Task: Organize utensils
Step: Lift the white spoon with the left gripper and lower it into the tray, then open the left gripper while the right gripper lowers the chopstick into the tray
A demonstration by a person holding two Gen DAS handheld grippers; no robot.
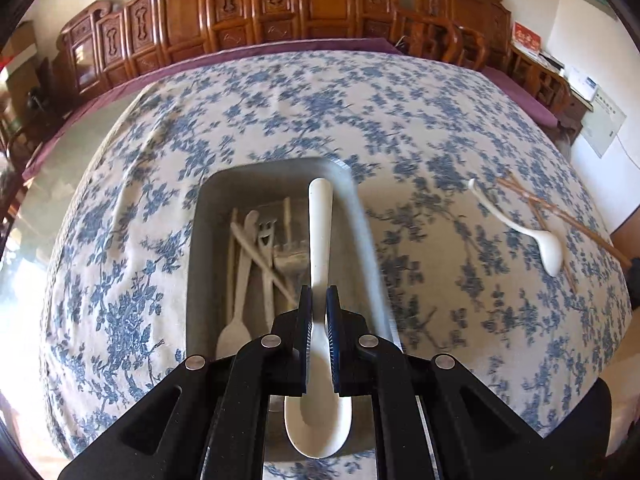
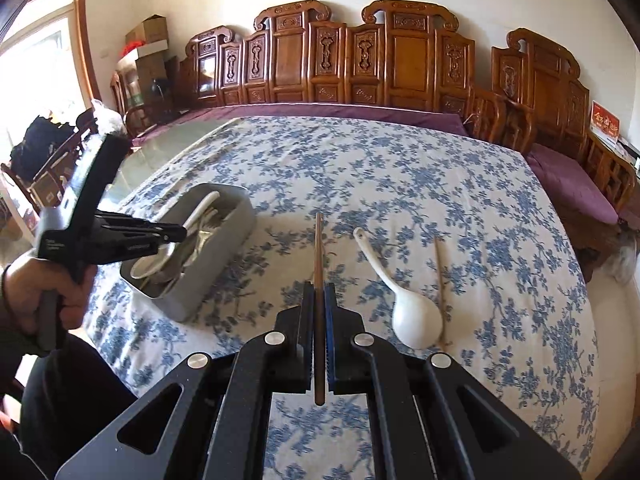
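Note:
My left gripper (image 1: 319,296) is shut on a white ceramic spoon (image 1: 320,232). Its handle points forward over the grey tray (image 1: 260,184) and its bowl hangs back between the fingers. The tray holds several pale forks, spoons and chopsticks. In the right wrist view the same left gripper (image 2: 182,235) hovers over the tray (image 2: 216,264). My right gripper (image 2: 319,292) is shut on a brown chopstick (image 2: 319,248), held above the cloth. A second white spoon (image 2: 412,316) and a loose chopstick (image 2: 439,272) lie on the cloth just right of it.
A blue-flowered cloth (image 2: 400,184) covers the table. Carved wooden chairs (image 2: 400,60) line its far edge. A person's hand (image 2: 40,284) holds the left gripper at the table's left side. The loose spoon (image 1: 520,228) lies across chopsticks (image 1: 560,216) right of the tray.

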